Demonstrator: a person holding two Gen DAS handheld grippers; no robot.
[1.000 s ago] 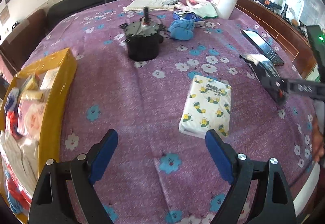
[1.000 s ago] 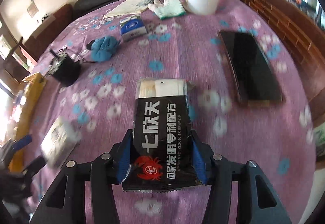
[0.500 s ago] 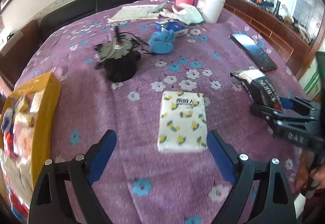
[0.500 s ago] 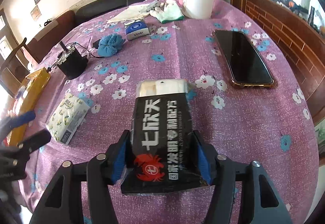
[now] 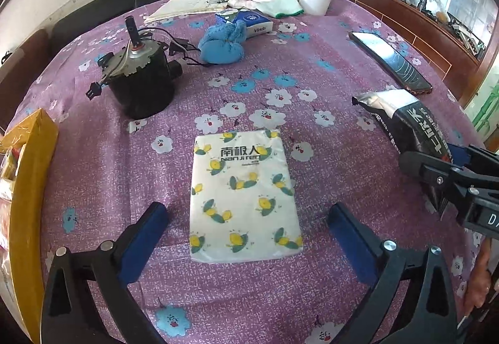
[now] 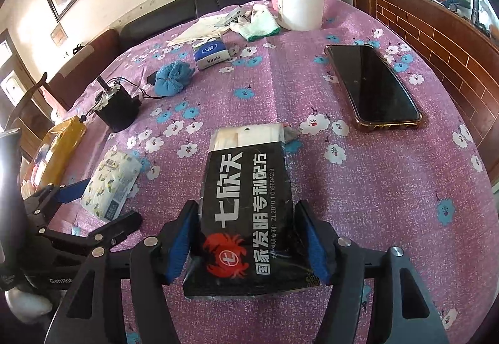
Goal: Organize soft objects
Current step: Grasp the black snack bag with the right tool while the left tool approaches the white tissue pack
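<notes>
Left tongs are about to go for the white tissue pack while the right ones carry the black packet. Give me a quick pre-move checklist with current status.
1. Left tongs open wider than the tissue pack: ok.
2. Tissue pack lined up between the left tongs: ok, it lies flat, lengthwise along them.
3. Left pads touching the pack: not ok, gaps show on both sides.
4. Right tongs shut on the black packet: ok, both blue pads press its sides.
5. Right tongs apart from the left ones: ok, they sit off to the side.
6. Room in the yellow box for more: cannot tell, only its edge shows, already holding items.
</notes>
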